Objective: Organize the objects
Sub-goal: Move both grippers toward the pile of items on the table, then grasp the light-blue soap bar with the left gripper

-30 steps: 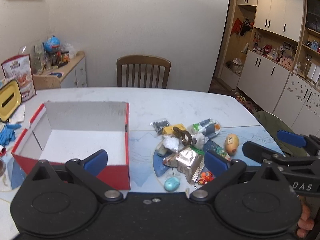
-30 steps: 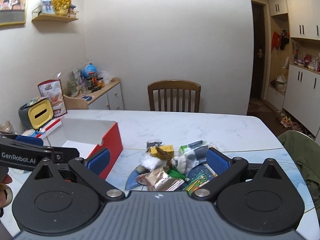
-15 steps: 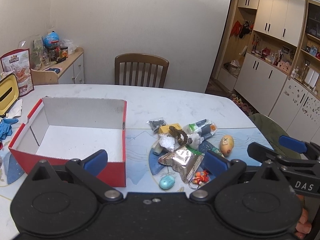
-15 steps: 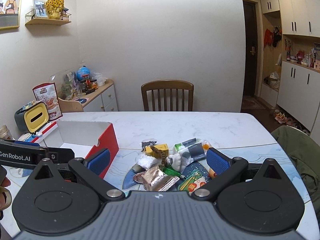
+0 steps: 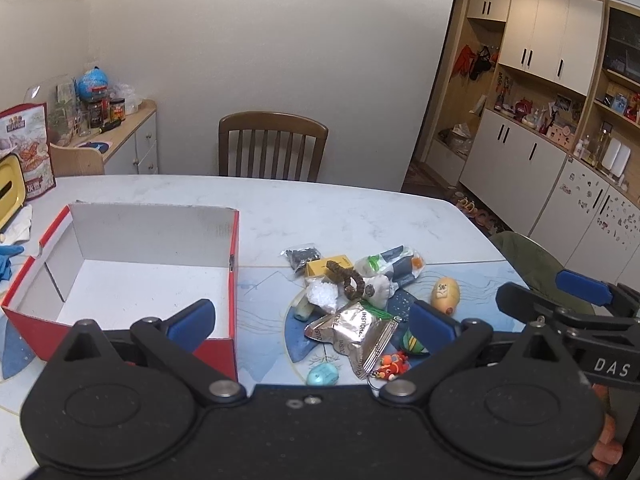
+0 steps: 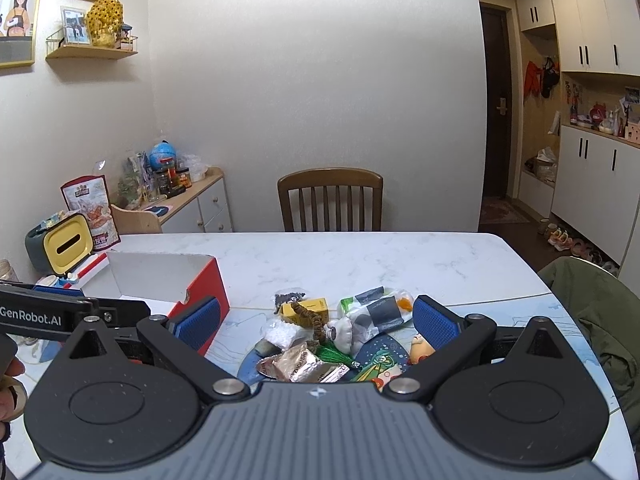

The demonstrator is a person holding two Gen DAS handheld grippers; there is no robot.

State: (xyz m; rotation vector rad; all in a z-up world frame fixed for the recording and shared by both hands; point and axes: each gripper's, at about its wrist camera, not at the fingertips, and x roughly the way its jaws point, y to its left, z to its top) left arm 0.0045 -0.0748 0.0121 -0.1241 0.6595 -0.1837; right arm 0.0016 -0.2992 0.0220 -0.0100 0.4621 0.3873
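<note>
Both tongs hang above the near edge of the table (image 5: 360,208), spread wide and holding nothing: the left tongs (image 5: 312,324) sit over the gap between box and pile, the right tongs (image 6: 316,320) straight over the pile. The red box (image 5: 120,264), white inside and bare, lies at 9 o'clock of the heap, just beside it but apart. The heap is a tight clutter on a blue mat: a foil packet (image 5: 352,332) at its near middle, a brown bead string (image 5: 348,280) lying across a yellow box (image 5: 326,268), a white pouch (image 5: 322,296) at 9 o'clock of the beads, a dark bag (image 5: 304,256) at the far edge, and a grey-green packet (image 5: 396,266) at 1 o'clock. A yellow egg toy (image 5: 444,294) stands a little apart at 3 o'clock, a teal stone (image 5: 322,374) at 6 o'clock, an orange charm (image 5: 392,364) just beside it. From the left wrist view the right tongs' arm crosses the right edge, near the egg toy. A chair (image 5: 272,146) stands at 12 o'clock behind the table, a yellow tissue holder (image 6: 66,244) at the far left, and a green jacket (image 6: 600,320) hangs at the right edge.
</note>
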